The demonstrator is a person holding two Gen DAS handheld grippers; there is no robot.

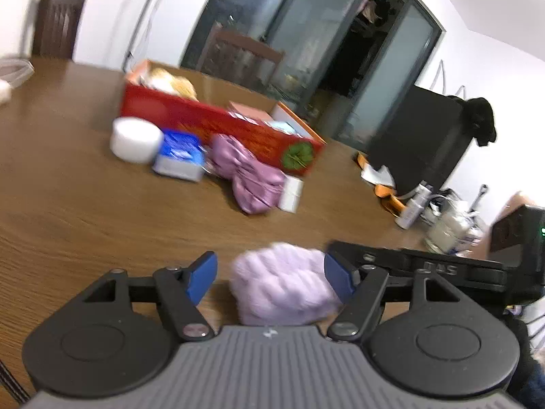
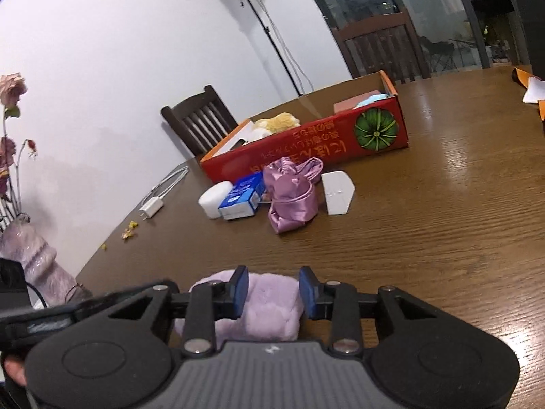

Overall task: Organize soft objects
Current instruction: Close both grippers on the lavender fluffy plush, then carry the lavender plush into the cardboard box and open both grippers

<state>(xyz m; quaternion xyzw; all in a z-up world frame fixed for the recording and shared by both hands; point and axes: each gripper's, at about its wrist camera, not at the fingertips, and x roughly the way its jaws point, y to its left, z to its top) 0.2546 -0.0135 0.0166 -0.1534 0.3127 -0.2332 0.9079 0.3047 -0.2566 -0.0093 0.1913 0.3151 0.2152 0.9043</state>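
A fluffy lilac plush lies on the wooden table between the open jaws of my left gripper. It also shows in the right wrist view, between the blue pads of my right gripper, which stands open around it. A shiny pink satin pouch lies in front of a long red cardboard box. The box holds a yellow plush and a light blue soft item.
A white round jar, a blue and white carton and a small white box stand by the pouch. A charger with cable, a vase, bottles and chairs are around.
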